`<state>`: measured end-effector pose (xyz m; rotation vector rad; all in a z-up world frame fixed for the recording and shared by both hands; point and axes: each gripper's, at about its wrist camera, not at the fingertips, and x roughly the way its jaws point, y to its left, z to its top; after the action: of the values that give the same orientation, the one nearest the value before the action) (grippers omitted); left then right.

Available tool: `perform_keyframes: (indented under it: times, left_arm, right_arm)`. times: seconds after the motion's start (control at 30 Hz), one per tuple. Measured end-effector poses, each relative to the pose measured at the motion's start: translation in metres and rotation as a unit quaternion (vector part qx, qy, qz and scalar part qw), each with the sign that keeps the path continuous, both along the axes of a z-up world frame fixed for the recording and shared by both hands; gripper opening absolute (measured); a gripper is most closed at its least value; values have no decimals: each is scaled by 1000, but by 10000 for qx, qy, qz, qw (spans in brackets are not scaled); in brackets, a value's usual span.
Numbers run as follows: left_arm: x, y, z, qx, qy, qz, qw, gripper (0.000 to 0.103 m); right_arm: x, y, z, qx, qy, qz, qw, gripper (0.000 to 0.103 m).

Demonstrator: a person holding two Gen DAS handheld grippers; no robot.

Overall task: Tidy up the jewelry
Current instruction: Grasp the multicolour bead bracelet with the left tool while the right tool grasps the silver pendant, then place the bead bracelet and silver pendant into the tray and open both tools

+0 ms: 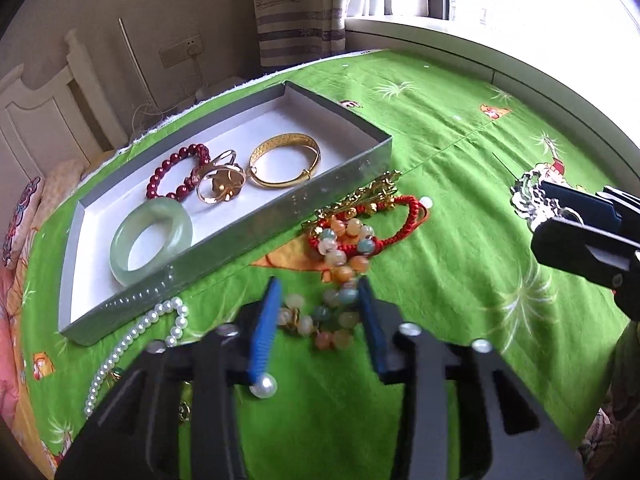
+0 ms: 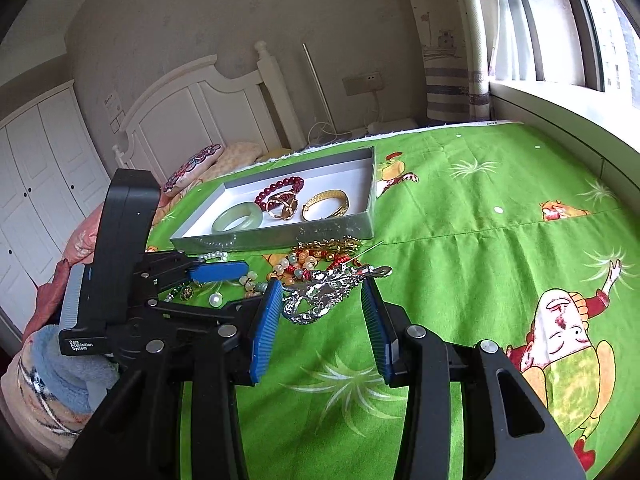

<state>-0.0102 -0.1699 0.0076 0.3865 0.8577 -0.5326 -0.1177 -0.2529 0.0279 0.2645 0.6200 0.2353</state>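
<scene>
Bed with green sheet (image 1: 460,184). Grey box (image 1: 280,216) lies far-left of the loose pile; in it already: jade bangle (image 1: 151,236), dark red bead bracelet (image 1: 176,178), gold rings (image 1: 221,184), gold bangle (image 1: 285,161).

Still loose on the sheet, just near of the box wall: pastel bead bracelet (image 1: 340,276), red cord bracelet (image 1: 384,216) with gold trinkets behind it, pearl strand (image 1: 132,340) to the left, silver ornament (image 2: 320,294) to the right.

My left gripper (image 1: 318,312): jaws wide open, holding nothing, fingers straddling the near loop of the pastel beads. My right gripper (image 2: 322,316): also wide open and empty, fingers either side of the silver ornament, tips not touching it as far as I can tell.

Judgement: step in hand is the pick-up, one piece per gripper.

Notes for doing it well:
- Left: lower until the pads reach the sheet, then close across a single run of beads. The pastel strand overlaps the red cord at its far end, so lift slowly and watch for the cord dragging along.
- A loose pearl (image 1: 263,386) sits at the left finger's base; avoid knocking it.
- Right: the ornament is irregular and shiny; clamp its thickest part, not the thin pin.
- Carry over the box wall and release low.
</scene>
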Motion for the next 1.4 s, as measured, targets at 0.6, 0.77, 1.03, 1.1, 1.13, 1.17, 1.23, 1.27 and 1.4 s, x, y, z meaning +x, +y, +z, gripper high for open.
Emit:
perform_keyframes:
  times: [0.6, 0.77, 1.03, 1.1, 1.13, 1.17, 1.23, 1.27, 1.4]
  left_arm:
    - [-9, 37, 75, -761, -548, -48, 9956, 9]
    - [1, 44, 86, -765, -614, 79, 9951, 9]
    - [37, 50, 91, -627, -577, 370, 9957, 9]
    - [48, 53, 93, -599, -584, 467, 9954, 9]
    - [54, 55, 94, -616, -554, 525, 9952, 9]
    - [61, 56, 94, -629, -525, 581, 9949, 9]
    - [76, 59, 94, -586, -527, 736, 9942, 9]
    - [84, 61, 93, -576, -499, 805, 9938, 9]
    - [116, 69, 87, -509, -405, 1124, 9915, 9]
  right_arm:
    - [5, 15, 10, -178, -111, 149, 9997, 40]
    - [14, 25, 16, -347, -165, 236, 9990, 40]
    - [45, 41, 28, -703, -251, 403, 9964, 40]
    - [56, 44, 32, -759, -288, 432, 9958, 40]
    - [63, 45, 33, -771, -288, 451, 9956, 40]
    - [70, 45, 34, -782, -280, 460, 9955, 40]
    - [86, 47, 36, -844, -276, 452, 9950, 40]
    - [96, 48, 36, -875, -263, 453, 9948, 40]
    - [137, 50, 32, -961, -88, 368, 9947, 40]
